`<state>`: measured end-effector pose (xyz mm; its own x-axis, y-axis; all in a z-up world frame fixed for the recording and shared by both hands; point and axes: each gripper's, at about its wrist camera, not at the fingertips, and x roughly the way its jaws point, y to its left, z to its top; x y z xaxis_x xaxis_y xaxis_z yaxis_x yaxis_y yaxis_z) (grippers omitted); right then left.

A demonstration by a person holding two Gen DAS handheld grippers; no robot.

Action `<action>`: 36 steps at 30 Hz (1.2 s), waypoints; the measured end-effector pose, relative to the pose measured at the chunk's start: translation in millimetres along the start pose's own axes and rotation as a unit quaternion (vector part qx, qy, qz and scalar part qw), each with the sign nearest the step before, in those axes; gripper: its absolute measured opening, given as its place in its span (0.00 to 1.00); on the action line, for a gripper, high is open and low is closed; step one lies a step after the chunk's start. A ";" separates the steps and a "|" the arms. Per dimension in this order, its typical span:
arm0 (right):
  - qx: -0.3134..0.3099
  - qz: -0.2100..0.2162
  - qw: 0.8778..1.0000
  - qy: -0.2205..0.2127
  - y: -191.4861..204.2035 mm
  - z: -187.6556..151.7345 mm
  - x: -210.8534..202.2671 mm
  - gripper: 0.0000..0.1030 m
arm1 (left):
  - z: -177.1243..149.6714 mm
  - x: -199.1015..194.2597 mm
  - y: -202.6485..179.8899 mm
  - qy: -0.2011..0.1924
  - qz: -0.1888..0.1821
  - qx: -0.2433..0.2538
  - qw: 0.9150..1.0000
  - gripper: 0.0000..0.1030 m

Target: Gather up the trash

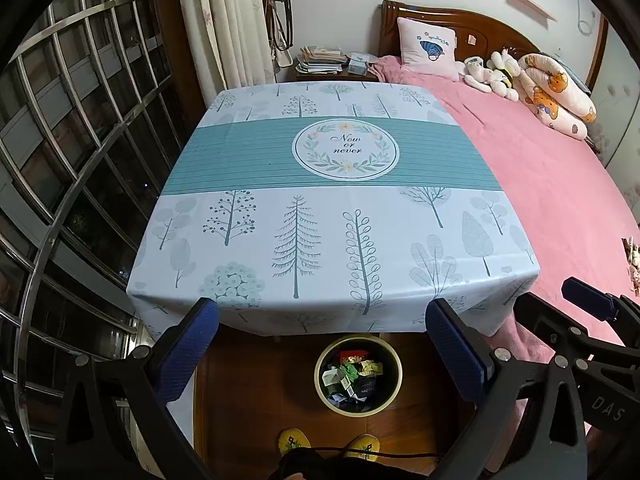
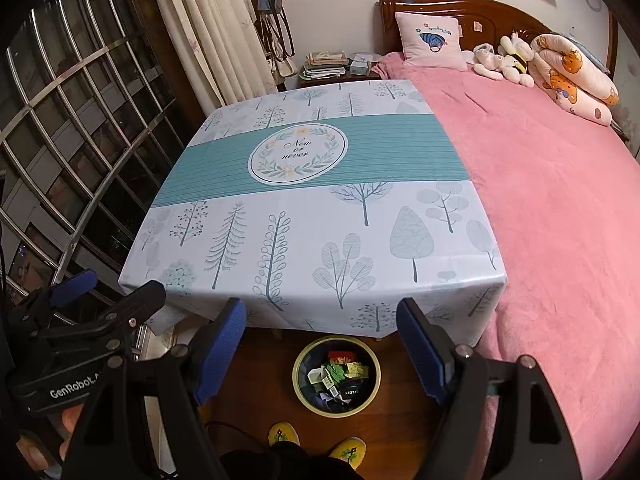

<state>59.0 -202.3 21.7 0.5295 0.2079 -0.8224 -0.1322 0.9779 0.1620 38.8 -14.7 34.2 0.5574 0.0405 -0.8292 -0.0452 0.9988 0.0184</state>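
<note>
Blue-padded fingers point(image 1: 456, 344) of the left gripper point(image 1: 322, 344) spread wide and hold nothing; the right gripper point(image 2: 322, 344) gapes the same, empty. Below and between both pairs sits the bin point(image 1: 394, 384), already holding crumpled wrappers point(image 1: 352, 376). Beyond the fingertips the tablecloth point(image 1: 320, 220) shows no trash that I can see. Likely risks: knocking the bin over, or snagging the cloth's hanging edge. Right of the fingers lies a pink bed point(image 2: 560, 220); left, a barred window point(image 1: 80, 140)

L gripper point(image 1: 322, 332) & R gripper point(image 2: 322, 330) spread, side-by-side.
</note>
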 end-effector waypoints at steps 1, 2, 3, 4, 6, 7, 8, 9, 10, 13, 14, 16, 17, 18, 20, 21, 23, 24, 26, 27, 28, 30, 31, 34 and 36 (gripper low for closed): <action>-0.001 0.000 1.000 0.000 -1.7 0.1 0.7 0.76 | -0.4 -0.3 -0.1 0.000 0.000 0.000 1.000 0.99; -0.002 0.000 1.000 0.000 -2.8 0.5 1.1 0.76 | 0.1 0.4 -1.5 0.000 0.001 0.000 1.000 0.99; -0.003 -0.001 1.000 -0.001 -3.7 0.8 1.3 0.76 | 0.9 1.0 -2.4 0.000 0.001 0.000 1.000 0.99; -0.002 -0.001 1.000 -0.001 -3.6 0.8 1.4 0.76 | 1.4 1.5 -3.7 0.000 0.001 0.000 1.000 0.99; -0.002 0.000 1.000 -0.001 -5.3 1.4 2.7 0.76 | 1.7 1.6 -4.0 0.000 0.002 0.000 1.000 0.99; -0.003 0.000 1.000 -0.001 -4.8 1.3 2.0 0.76 | 1.5 1.4 -3.9 0.000 0.002 -0.001 1.000 0.99; -0.003 0.000 1.000 0.000 -5.4 1.5 2.7 0.76 | 1.5 1.4 -3.7 0.000 0.002 -0.001 1.000 0.99; -0.004 0.000 1.000 0.000 -5.3 1.4 2.4 0.76 | 2.1 1.8 -3.9 -0.001 0.002 -0.001 1.000 0.99; -0.005 0.000 1.000 0.000 -6.2 1.6 2.5 0.76 | 2.3 2.2 -4.4 -0.001 0.003 -0.001 1.000 0.99; -0.004 0.000 1.000 0.000 -5.1 1.2 2.4 0.76 | 2.3 3.8 -4.4 -0.002 0.005 -0.002 1.000 0.99; -0.004 0.000 1.000 0.000 -5.2 1.2 2.5 0.76 | 1.7 4.1 -4.3 -0.001 0.005 -0.002 1.000 0.99; -0.006 0.001 1.000 0.001 -6.3 1.9 3.3 0.76 | 0.1 3.1 -3.4 0.000 0.004 -0.002 1.000 0.99; -0.006 0.002 1.000 0.001 -7.1 2.0 3.5 0.76 | -0.5 3.5 -3.2 0.000 0.004 -0.003 1.000 0.99; -0.008 0.003 1.000 0.002 -7.6 2.2 4.0 0.76 | -0.8 3.8 -2.6 0.001 0.005 -0.003 1.000 0.99; -0.009 0.004 1.000 0.003 -8.1 2.0 5.0 0.76 | -1.5 4.1 -1.9 0.002 0.006 -0.003 1.000 0.99; -0.009 0.005 1.000 0.004 -8.3 1.7 5.3 0.76 | -1.8 4.3 -1.3 0.002 0.006 -0.003 1.000 0.99; -0.012 0.006 1.000 0.005 -8.4 1.2 5.5 0.76 | -2.6 4.7 -0.2 0.004 0.006 -0.003 1.000 0.99; -0.013 0.006 1.000 0.005 -8.2 0.4 5.5 0.76 | -2.9 5.0 0.2 0.004 0.006 -0.003 1.000 0.99; -0.013 0.006 1.000 0.005 -8.0 0.4 5.6 0.76 | -3.7 5.4 -0.7 0.005 0.006 -0.002 1.000 0.99; -0.012 0.005 1.000 0.005 -7.8 0.3 5.5 0.76 | -3.9 5.7 0.1 0.006 0.006 -0.003 1.000 0.99; -0.012 0.005 1.000 0.004 -7.7 0.3 5.4 0.76 | -4.3 5.7 0.2 0.006 0.005 -0.002 1.000 0.99; -0.012 0.006 1.000 0.004 -7.6 0.3 5.6 0.76 | -4.3 5.6 0.2 0.005 0.006 -0.002 1.000 0.99; -0.012 0.005 1.000 0.004 -7.4 0.2 5.5 0.76 | -4.2 5.6 0.0 0.005 0.006 -0.002 1.000 0.99; -0.012 0.005 1.000 0.004 -7.5 0.0 5.6 0.76 | -4.2 5.7 -0.3 0.005 0.006 -0.003 1.000 0.99; -0.012 0.005 1.000 0.004 -7.3 0.1 5.6 0.76 | -4.3 5.9 -0.2 0.006 0.006 -0.003 1.000 0.99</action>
<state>63.0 -208.3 16.0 0.5205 0.2177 -0.8256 -0.1580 0.9748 0.1575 38.5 -14.8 26.8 0.5471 0.0521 -0.8354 -0.0562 0.9981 0.0254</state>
